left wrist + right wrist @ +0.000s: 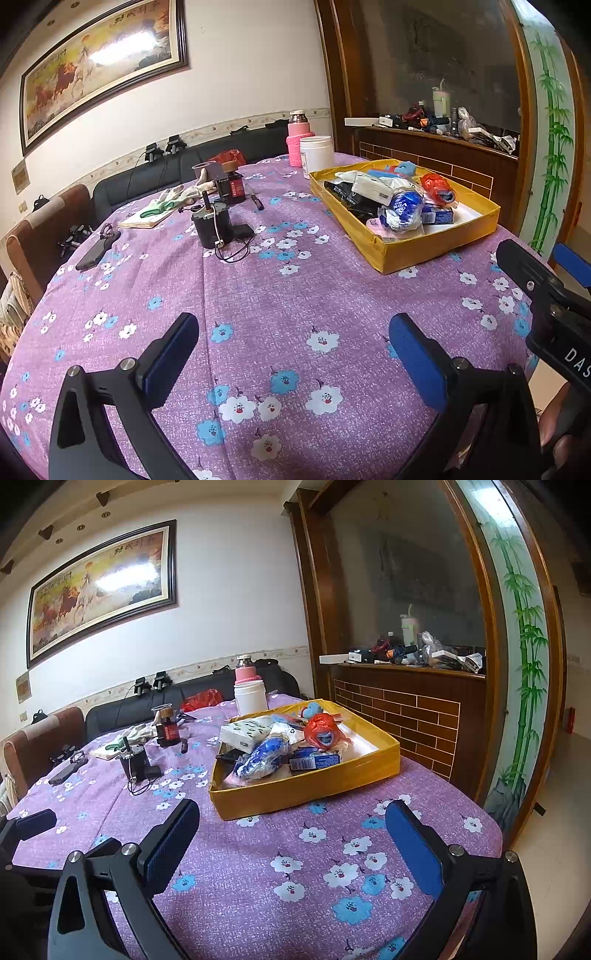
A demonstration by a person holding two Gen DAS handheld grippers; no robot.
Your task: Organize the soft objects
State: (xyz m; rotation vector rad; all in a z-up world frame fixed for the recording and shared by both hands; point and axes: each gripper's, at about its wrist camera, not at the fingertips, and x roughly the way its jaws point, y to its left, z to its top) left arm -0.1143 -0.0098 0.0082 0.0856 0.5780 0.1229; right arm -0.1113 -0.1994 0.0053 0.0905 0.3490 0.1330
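Both your tools, left and right, are spread and empty above the surface. The soft items sit heaped in the box ahead; a careless reach could snag bags and spill the pile.

A purple flowered cloth, matt with a fine speckled weave, covers the surface. The shallow yellow tray looks like cardboard wrapped in slightly glossy tape, white inside. In it lie crinkled, shiny plastic bags, one red and one blue-and-white, beside a printed paper tissue pack. The white jar is smooth matt plastic; the pink bottle wears a knitted sleeve. The left claw has matt black plastic arms, bright metal screws and ribbed blue pads. The sideboard is glossy wood.
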